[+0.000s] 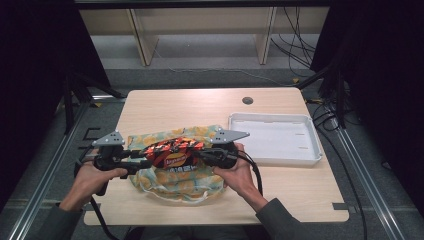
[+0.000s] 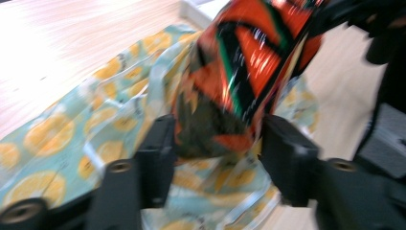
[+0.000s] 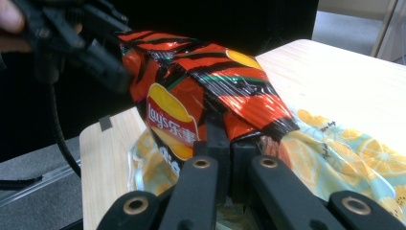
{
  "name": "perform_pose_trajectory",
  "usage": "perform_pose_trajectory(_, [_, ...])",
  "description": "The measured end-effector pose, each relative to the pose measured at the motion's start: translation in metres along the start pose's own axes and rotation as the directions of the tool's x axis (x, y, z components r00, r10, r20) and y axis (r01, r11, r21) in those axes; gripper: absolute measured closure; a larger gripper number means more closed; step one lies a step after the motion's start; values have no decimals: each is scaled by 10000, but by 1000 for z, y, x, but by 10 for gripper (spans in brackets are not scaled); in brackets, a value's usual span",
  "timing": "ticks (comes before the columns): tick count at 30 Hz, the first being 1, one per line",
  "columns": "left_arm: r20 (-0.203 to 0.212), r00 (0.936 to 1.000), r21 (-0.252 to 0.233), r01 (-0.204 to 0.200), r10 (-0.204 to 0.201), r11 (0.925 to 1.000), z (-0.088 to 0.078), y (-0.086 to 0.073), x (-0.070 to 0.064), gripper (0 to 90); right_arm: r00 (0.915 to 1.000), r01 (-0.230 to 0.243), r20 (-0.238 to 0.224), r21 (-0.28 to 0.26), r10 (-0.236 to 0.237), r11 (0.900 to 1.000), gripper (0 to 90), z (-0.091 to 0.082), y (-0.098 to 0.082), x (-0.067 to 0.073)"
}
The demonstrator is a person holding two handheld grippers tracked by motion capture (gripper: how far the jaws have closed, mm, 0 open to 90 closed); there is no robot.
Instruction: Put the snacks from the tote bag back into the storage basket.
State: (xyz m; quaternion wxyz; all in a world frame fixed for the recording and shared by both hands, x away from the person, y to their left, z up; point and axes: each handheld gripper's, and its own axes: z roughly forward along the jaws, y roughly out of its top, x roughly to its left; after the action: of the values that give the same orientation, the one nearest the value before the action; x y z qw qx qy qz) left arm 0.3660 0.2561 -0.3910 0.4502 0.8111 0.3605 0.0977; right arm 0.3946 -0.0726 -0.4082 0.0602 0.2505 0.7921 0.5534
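A red, orange and black Lay's chips bag hangs level between my two grippers, just above a light blue cloth bag printed with orange slices. My right gripper is shut on the crimped edge of the chips bag, its jaws pressed together. In the left gripper view, my left gripper has its jaws standing apart with the other end of the chips bag between them. The cloth bag lies spread on the table below.
A white shallow tray sits at the table's right, near my right hand. The wooden table has a small round hole near its far edge. Cables trail from both grippers toward the front edge.
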Motion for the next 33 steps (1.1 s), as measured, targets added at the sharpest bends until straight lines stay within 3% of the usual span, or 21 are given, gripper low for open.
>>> perform_pose_trajectory(1, [-83, 9999, 3, 109, -109, 9999, 0, -5, -1, 417, 9996, 9, -278, -60, -10, 10000, 900, 1, 0, -1])
perform_pose_trajectory(7, [-921, 9957, -115, -47, 36, 9999, 2, -28, -7, 340, 9981, -111, -612, -218, 97, 9997, 900, -2, 7, 1])
perform_pose_trajectory(8, [-1083, 9940, 93, -157, 167, 9998, 0, -31, -7, 331, 9982, -88, -593, -380, 65, 9992, 900, -2, 8, 2])
perform_pose_trajectory(10, [-1340, 9906, 195, -248, 271, 9995, -3, -37, -9, 315, 9963, -451, -742, -269, 430, 9986, 900, -3, 11, 4])
perform_pose_trajectory(11, [-1526, 9881, 105, -168, 182, 9998, -4, -41, -10, 313, 9969, -230, -765, -331, 204, 9992, 900, -2, 12, 4])
perform_pose_trajectory(12, [-1595, 9872, -76, 28, -40, 10000, -4, -43, -11, 313, 9957, -320, -884, -432, 281, 9986, 900, -1, 14, 4])
perform_pose_trajectory(14, [-1797, 9837, 131, -26, 49, 9999, -7, -49, -8, 299, 9922, -690, -1060, -362, 648, 9970, 900, -1, 17, 8])
perform_pose_trajectory(15, [-1836, 9827, -73, 220, -230, 9997, -5, -52, -8, 293, 9914, -704, -1133, -375, 658, 9968, 900, 0, 19, 9])
perform_pose_trajectory(18, [-2061, 9785, 369, 162, -83, 9992, -6, -60, -5, 286, 9904, -510, -1317, -643, 422, 9966, 900, 2, 27, 13])
perform_pose_trajectory(20, [-2244, 9745, 602, 132, 7, 9981, -6, -65, -3, 281, 9867, -738, -1503, -692, 628, 9949, 900, 1, 33, 16])
perform_pose_trajectory(22, [-2452, 9695, 670, 124, 44, 9977, -4, -69, -3, 280, 9771, -1087, -1918, -781, 921, 9910, 900, 0, 41, 21])
perform_pose_trajectory(24, [-2439, 9698, 617, 211, -54, 9979, -4, -71, -3, 279, 9769, -912, -2015, -898, 715, 9918, 900, -1, 46, 22])
perform_pose_trajectory(25, [-2546, 9670, 621, 211, -46, 9978, -2, -73, -4, 269, 9756, -893, -2093, -985, 671, 9911, 900, -4, 53, 25])
perform_pose_trajectory(33, [-2486, 9686, 829, 123, 87, 9965, 2, -76, -5, 249, 9757, -930, -2085, -1169, 672, 9888, 900, -25, 81, 24])
